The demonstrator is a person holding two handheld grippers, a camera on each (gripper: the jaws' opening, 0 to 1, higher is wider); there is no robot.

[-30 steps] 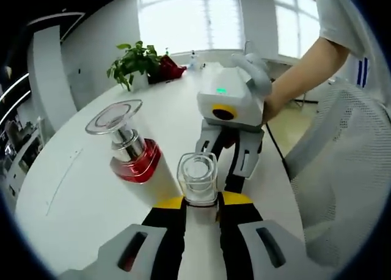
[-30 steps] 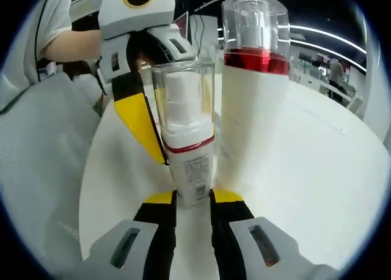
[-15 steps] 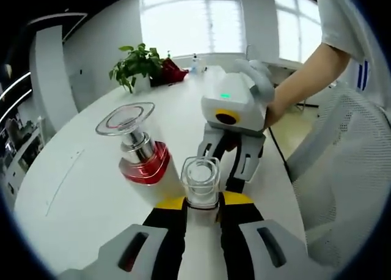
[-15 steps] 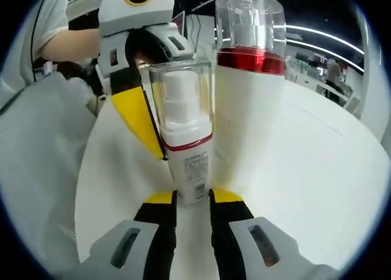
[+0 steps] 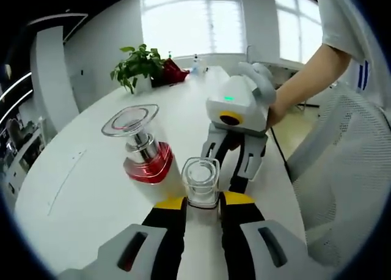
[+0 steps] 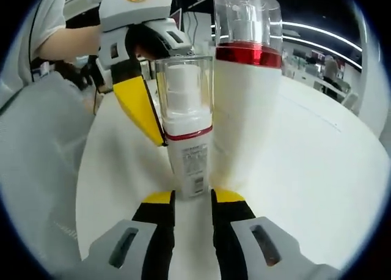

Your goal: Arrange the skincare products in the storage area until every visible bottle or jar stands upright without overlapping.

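A small white pump bottle [image 6: 186, 139] with a clear cap and a thin red band stands upright on the white table [image 6: 305, 182]. In the left gripper view I look down on its cap [image 5: 201, 181], and my left gripper [image 5: 201, 203] is shut on the bottle near the top. My right gripper [image 6: 193, 199] faces it from the other side, jaws slightly apart around the bottle's foot, and appears as a white and yellow gripper [image 5: 233, 170] beyond the cap. A taller white bottle [image 6: 247, 90] with a red collar [image 5: 148, 164] stands upright right beside it.
A potted plant [image 5: 135, 63] and a red object sit at the table's far end. A mesh office chair [image 5: 348, 170] stands beside the table's edge, and a person's arm [image 5: 305, 78] holds the right gripper. Bare tabletop [image 5: 73, 182] stretches left of the bottles.
The right gripper has drawn back a little from the small bottle, whose foot now sits at its fingertips. The left gripper keeps its hold; both bottles stay upright.
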